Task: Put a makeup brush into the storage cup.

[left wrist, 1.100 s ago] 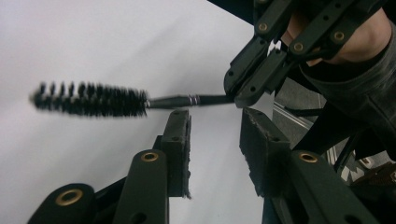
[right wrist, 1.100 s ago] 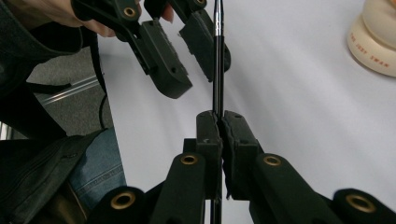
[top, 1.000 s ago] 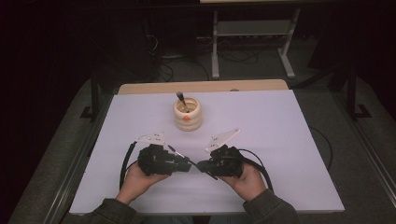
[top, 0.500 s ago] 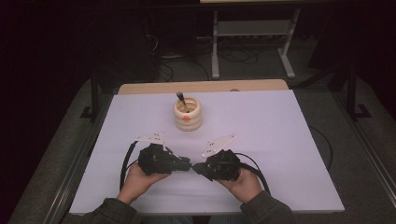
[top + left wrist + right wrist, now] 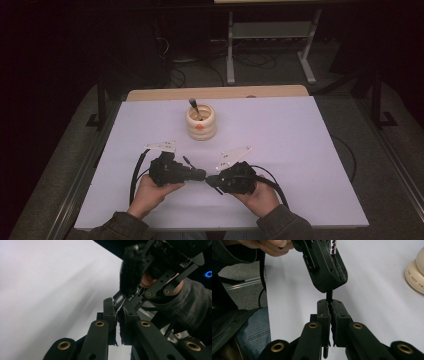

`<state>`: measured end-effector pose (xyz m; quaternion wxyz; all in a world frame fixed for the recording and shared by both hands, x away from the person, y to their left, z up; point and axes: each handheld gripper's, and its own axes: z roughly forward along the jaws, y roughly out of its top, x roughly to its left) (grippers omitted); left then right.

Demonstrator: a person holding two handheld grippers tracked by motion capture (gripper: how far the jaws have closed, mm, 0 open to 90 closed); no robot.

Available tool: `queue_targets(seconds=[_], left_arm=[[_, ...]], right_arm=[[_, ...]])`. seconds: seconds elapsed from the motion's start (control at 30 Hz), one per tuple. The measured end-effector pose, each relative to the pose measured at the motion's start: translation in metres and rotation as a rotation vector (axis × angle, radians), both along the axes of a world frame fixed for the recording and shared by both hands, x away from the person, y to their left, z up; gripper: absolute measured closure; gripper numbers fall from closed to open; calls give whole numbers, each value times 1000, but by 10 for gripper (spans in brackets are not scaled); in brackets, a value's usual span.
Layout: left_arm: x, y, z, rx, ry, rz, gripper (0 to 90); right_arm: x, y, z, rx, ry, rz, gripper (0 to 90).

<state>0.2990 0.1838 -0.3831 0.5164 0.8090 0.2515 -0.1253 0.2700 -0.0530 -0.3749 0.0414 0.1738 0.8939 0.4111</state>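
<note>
A thin black brush handle (image 5: 329,294) with a silver ferrule (image 5: 333,247) runs between my two grippers. My right gripper (image 5: 330,306) is shut on the handle's black end. My left gripper (image 5: 335,283) faces it tip to tip, shut on the ferrule part (image 5: 119,300). In the high view both grippers meet at the front middle of the white table (image 5: 300,150), the left gripper (image 5: 201,175) beside the right gripper (image 5: 212,179). A cream ribbed holder (image 5: 201,125) stands behind them with another dark brush (image 5: 194,106) upright in it.
The holder's side (image 5: 415,275) shows at the right edge of the right gripper view. Black cables (image 5: 135,175) loop from both grippers across the table's front. A wooden strip (image 5: 215,93) edges the far side, with metal stand legs (image 5: 231,55) on the floor beyond.
The two grippers have drawn closer together, and their tips now meet over the thin brush. The holder has stayed in place.
</note>
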Motion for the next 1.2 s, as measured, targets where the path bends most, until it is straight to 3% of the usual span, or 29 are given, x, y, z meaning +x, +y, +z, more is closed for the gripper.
queue_targets(seconds=[0.17, 0.27, 0.53, 0.87, 1.1, 1.2], left_arm=[[1, -2, 1, 29, -15, 4, 852], [3, -3, 4, 47, -29, 11, 852], [7, -3, 12, 107, -67, 28, 852], [14, -4, 19, 148, -76, 40, 853], [17, -3, 27, 175, -100, 49, 853], [19, -2, 28, 181, -100, 54, 852]], right_arm=[[2, -3, -5, 21, -7, 0, 826], [5, -7, -7, 23, 18, 0, 755], [10, -21, -9, 56, 71, -29, 694], [19, -47, -14, 75, 111, -62, 594], [21, -65, -16, 75, 111, -86, 510], [21, -72, -16, 76, 88, -90, 462]])
